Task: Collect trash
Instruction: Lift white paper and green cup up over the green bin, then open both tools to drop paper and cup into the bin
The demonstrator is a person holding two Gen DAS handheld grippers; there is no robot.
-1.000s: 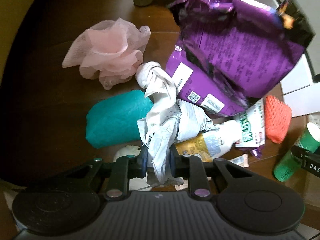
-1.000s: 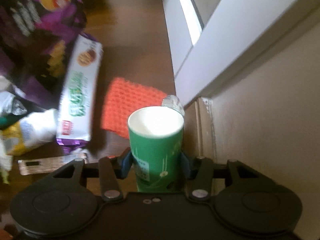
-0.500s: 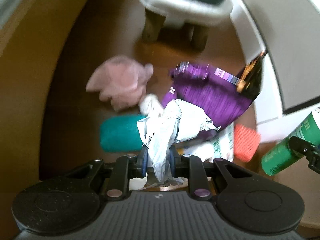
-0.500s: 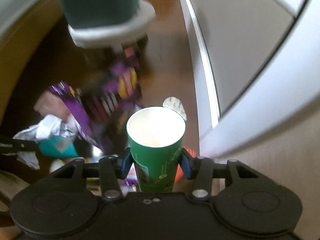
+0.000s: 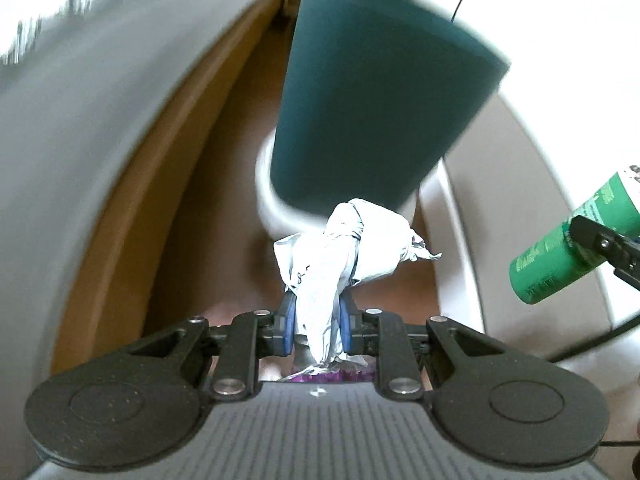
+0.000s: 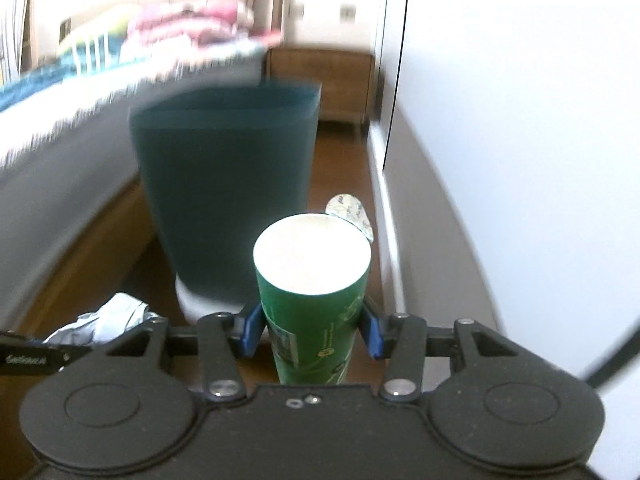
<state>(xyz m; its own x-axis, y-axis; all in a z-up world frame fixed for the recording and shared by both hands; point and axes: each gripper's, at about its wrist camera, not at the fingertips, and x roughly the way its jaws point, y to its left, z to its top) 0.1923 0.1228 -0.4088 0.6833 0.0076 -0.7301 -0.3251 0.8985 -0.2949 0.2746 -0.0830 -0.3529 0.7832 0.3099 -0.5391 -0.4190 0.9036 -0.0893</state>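
Fingers of left gripper [image 5: 316, 326] stay clamped on crumpled silver wrapper [image 5: 352, 248]; right gripper [image 6: 310, 330] pinches green paper cup [image 6: 314, 300]. Both lifted since earlier; floor litter pile gone from view, teal bin [image 6: 228, 184] now ahead. Brown wood floor [image 6: 340, 176], bed [image 6: 60, 152] left, white wall [image 6: 520, 120] right. Cup upright, mouth up, long axis vertical; wrapper sticks up from pads.

We see a brown wooden floor [image 6: 340, 184] running between a grey-sided bed [image 6: 60, 152] with a light wooden base and a white wall [image 6: 520, 120]. A small brown wooden cabinet [image 6: 320, 80] stands at the far end, and blurred pink and yellow bedding [image 6: 172, 28] lies on the bed.
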